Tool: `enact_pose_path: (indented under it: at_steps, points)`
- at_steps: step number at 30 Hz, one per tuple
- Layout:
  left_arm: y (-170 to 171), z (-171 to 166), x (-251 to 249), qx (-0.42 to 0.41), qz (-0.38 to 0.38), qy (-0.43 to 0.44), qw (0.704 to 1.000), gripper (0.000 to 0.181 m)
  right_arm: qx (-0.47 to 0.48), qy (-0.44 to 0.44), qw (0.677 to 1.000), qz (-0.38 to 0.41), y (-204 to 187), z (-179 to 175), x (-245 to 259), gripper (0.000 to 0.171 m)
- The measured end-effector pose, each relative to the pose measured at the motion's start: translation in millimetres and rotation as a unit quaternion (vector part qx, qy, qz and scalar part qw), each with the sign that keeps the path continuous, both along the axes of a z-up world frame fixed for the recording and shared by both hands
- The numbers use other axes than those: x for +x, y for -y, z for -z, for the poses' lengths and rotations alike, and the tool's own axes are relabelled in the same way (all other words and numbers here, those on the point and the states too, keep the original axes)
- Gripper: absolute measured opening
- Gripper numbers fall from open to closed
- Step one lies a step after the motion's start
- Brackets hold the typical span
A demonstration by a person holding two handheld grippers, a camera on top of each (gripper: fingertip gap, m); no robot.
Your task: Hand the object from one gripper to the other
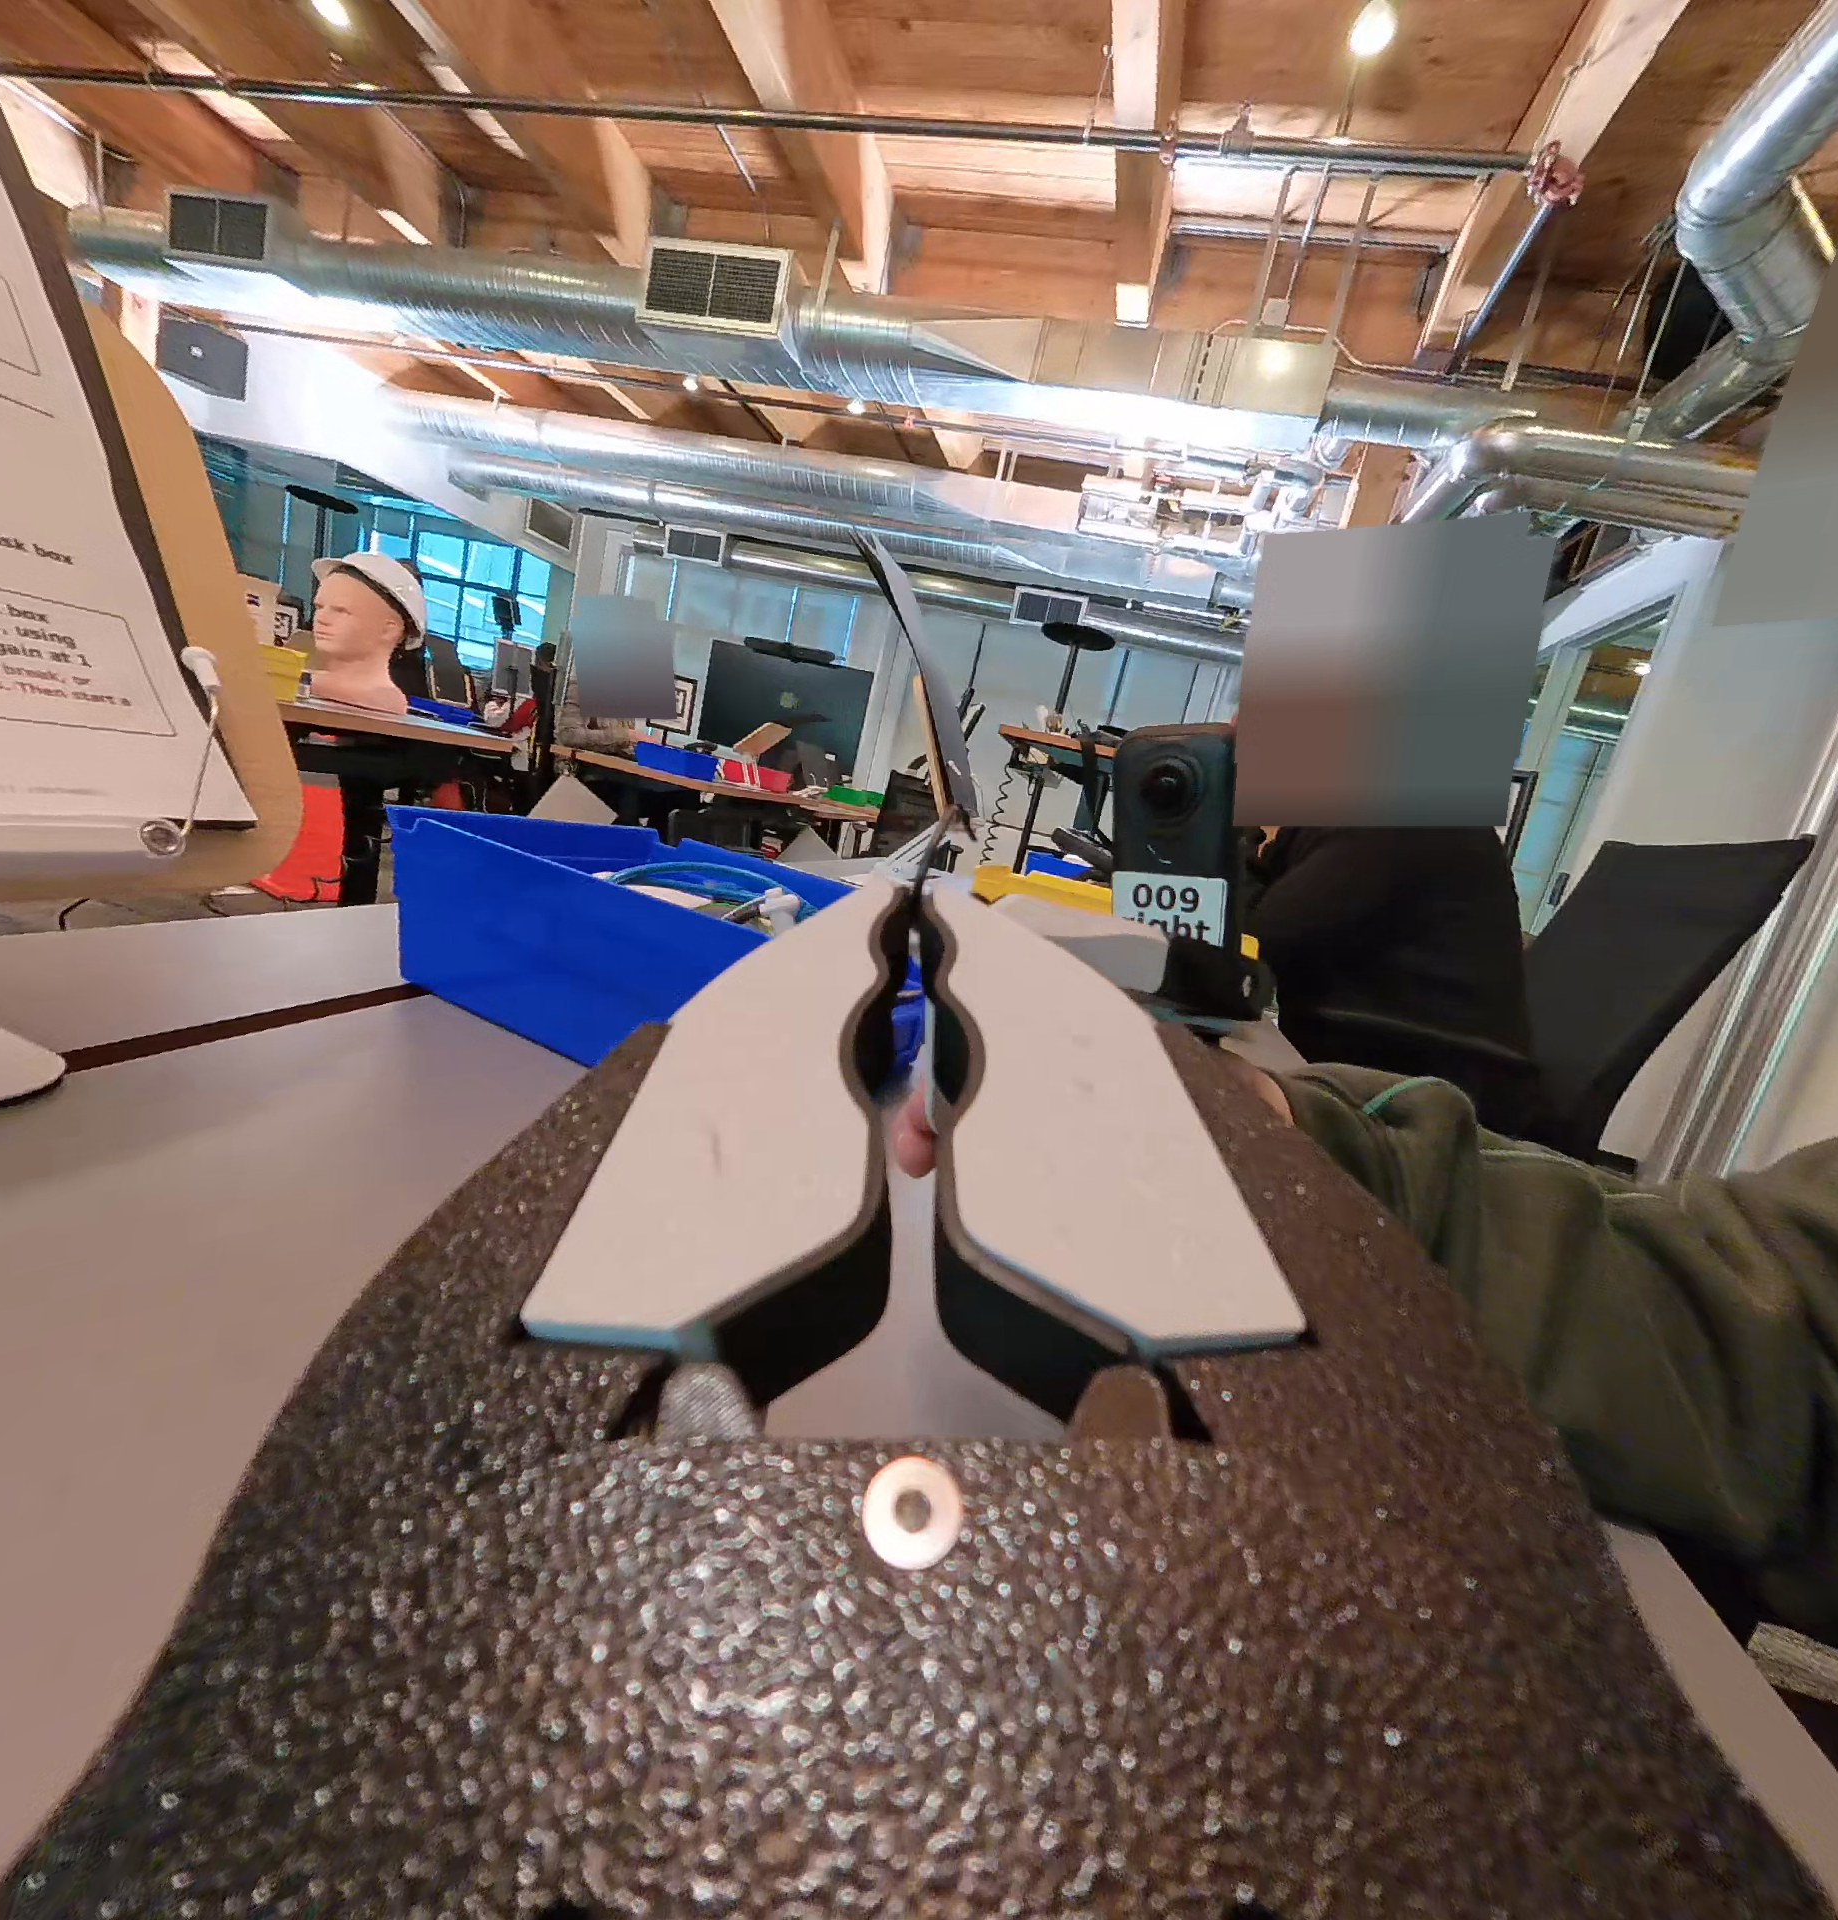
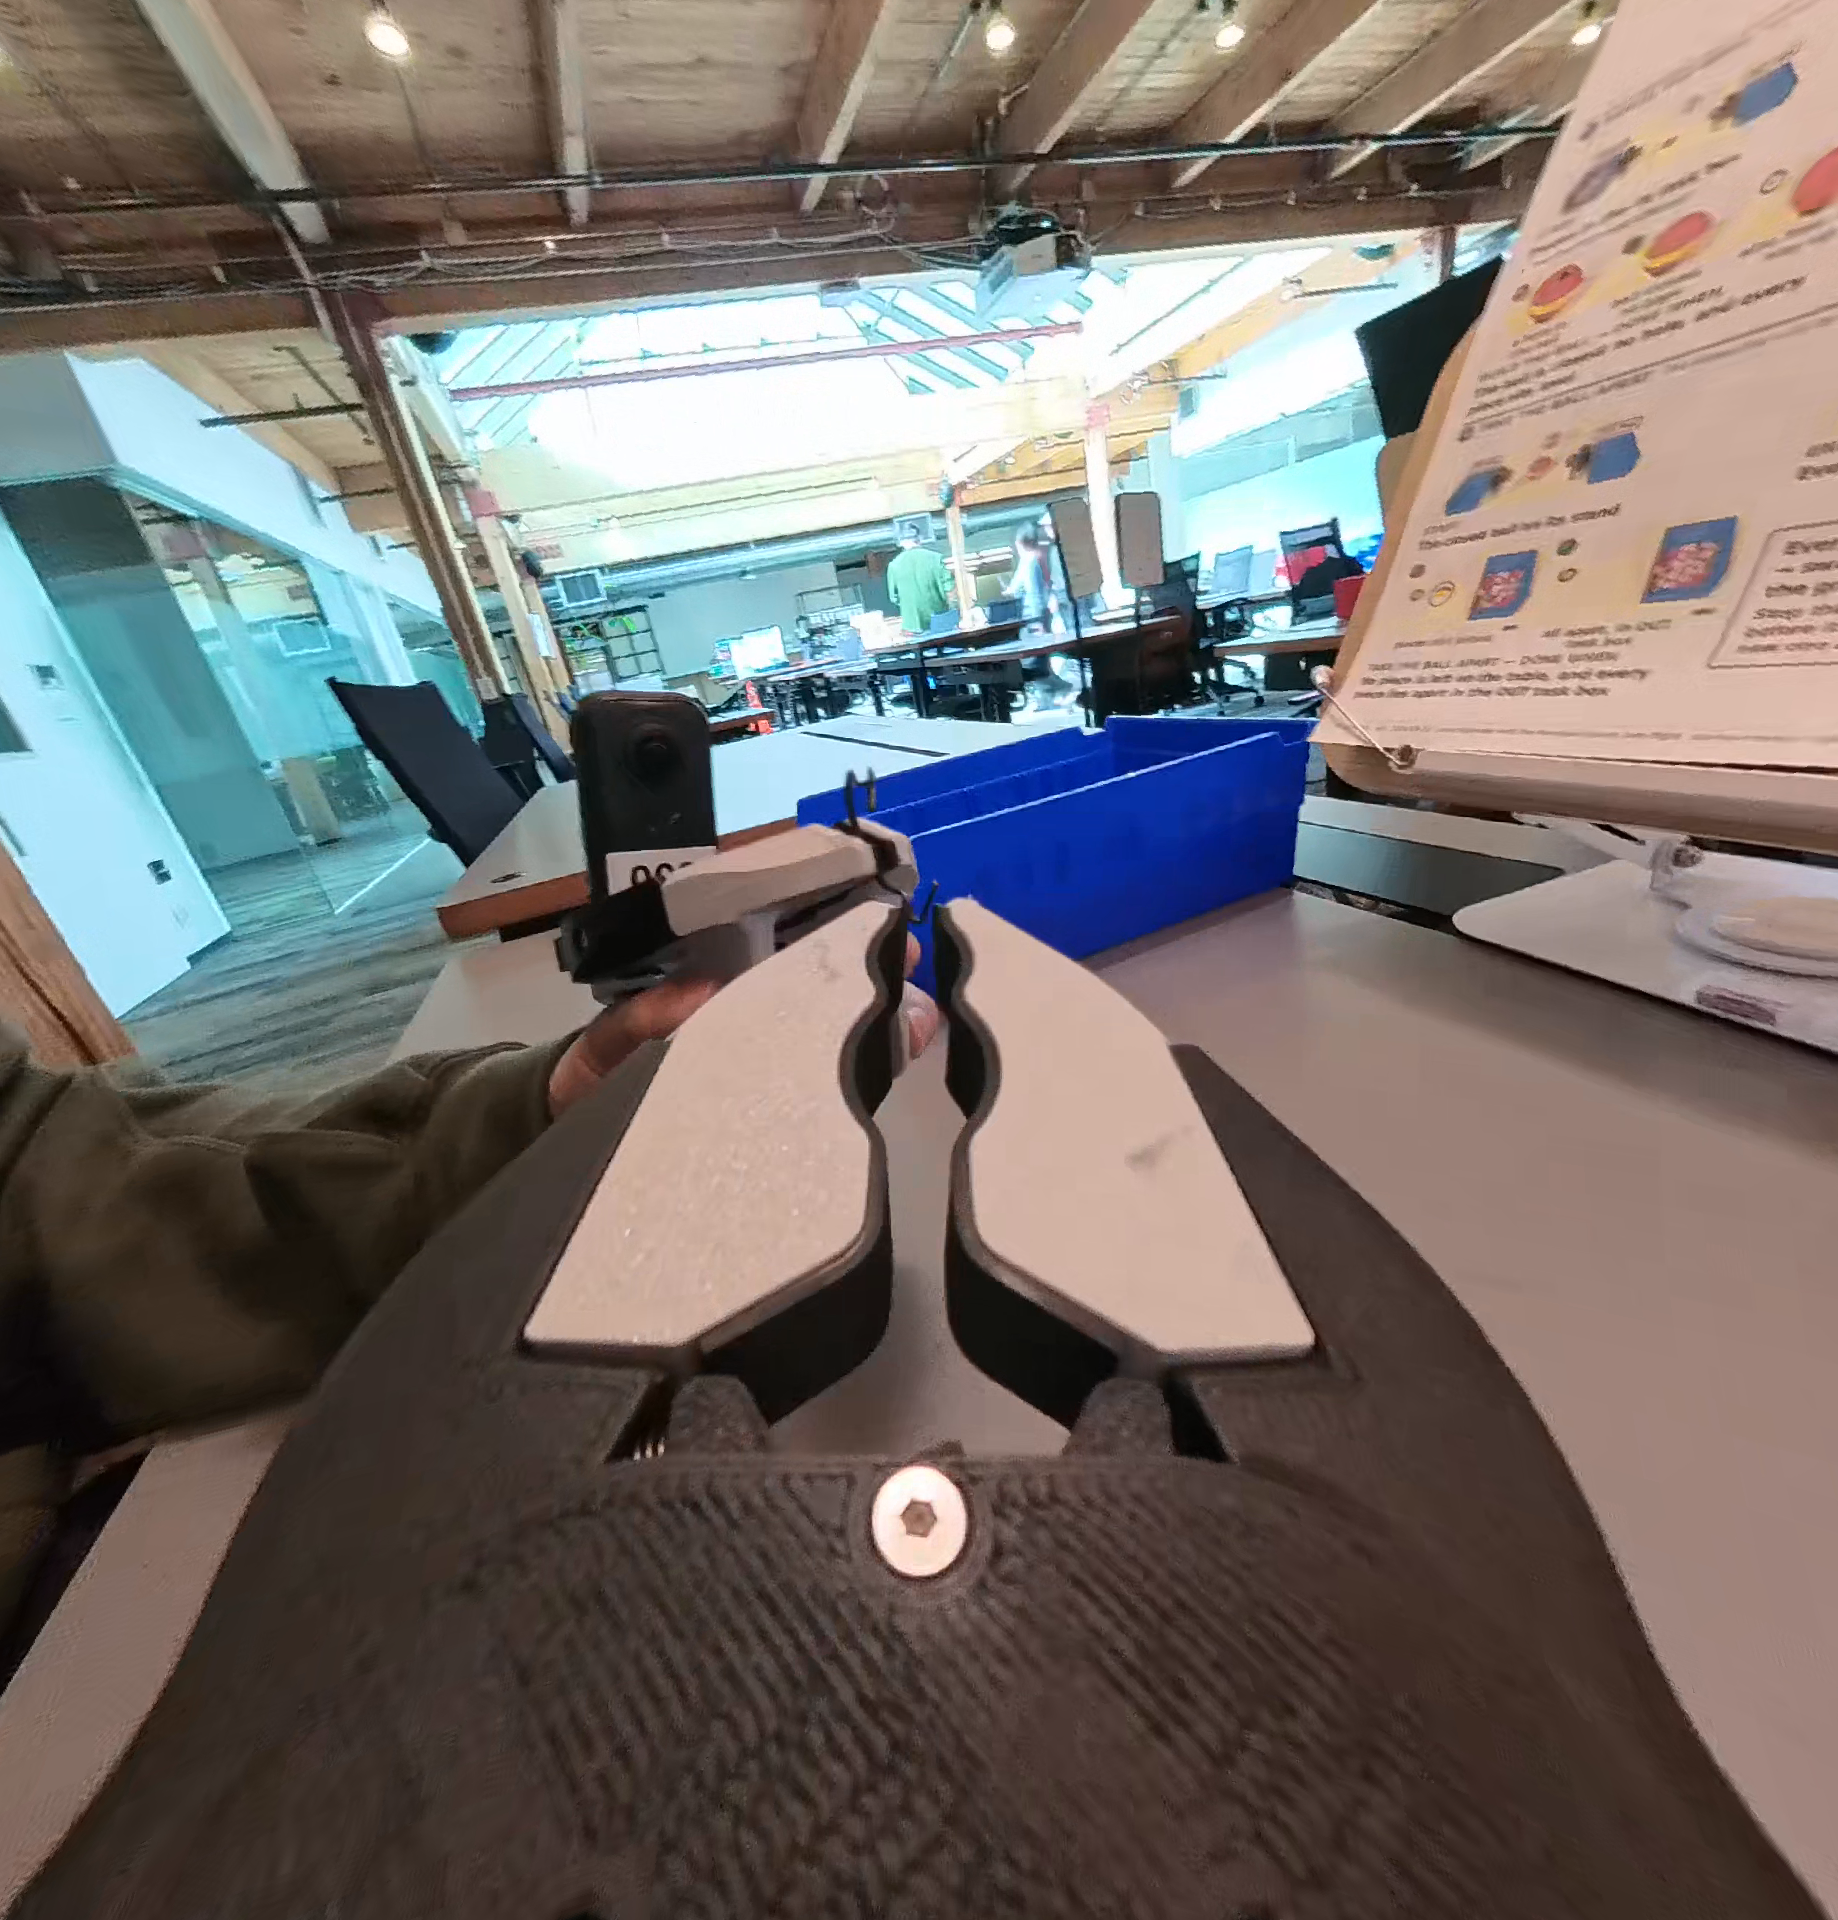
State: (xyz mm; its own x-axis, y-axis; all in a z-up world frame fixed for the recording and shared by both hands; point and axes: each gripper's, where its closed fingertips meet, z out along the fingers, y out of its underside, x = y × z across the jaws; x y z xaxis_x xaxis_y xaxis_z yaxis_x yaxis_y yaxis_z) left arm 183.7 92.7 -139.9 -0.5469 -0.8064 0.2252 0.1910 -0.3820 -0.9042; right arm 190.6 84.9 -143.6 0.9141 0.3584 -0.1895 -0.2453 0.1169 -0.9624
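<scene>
Mid-handover: left gripper (image 1: 913, 920) pinches thin black wire object (image 2: 861, 821); right gripper (image 2: 927, 920), slightly parted, waits at 5 o'clock. Next, likely: right closes, left releases.

The left gripper (image 1: 917, 914) has pale grey fingers (image 1: 749, 1143) edged in black on a speckled, glittering dark body. The right gripper (image 2: 927, 920) has the same pale grey fingers (image 2: 1091, 1153), black-edged, on a matt black body with a ribbed weave pattern. The thin wire object (image 1: 930, 842) is black. The bin (image 1: 541, 914) is bright blue. The bench (image 1: 219, 1195) is plain grey with a dark brown edge. The sleeve (image 1: 1642, 1299) is olive green.
</scene>
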Motion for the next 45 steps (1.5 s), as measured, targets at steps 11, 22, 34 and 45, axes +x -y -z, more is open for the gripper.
enact_pose_path:
  at_steps: [11,22,34,45]
  points:
    - [-4.4,5.8,3.7,0.047,-0.042,-0.009,0.998,0.023,0.03,0.04,0.996,0.07,11.9,-17.4,26.3,0.0]
    - [-2.5,16.9,6.5,0.101,-0.051,-0.024,0.993,0.013,-0.068,-0.09,0.871,0.478,129.1,-0.7,260.7,0.0]
    - [-8.5,19.3,6.9,0.095,-0.053,-0.038,0.993,0.012,-0.179,0.029,0.832,0.524,104.4,17.9,278.7,0.045]
    - [-124.9,1.9,-30.3,0.152,-0.229,-0.222,0.935,0.018,-0.126,0.228,0.912,0.316,7.2,47.8,106.0,0.044]
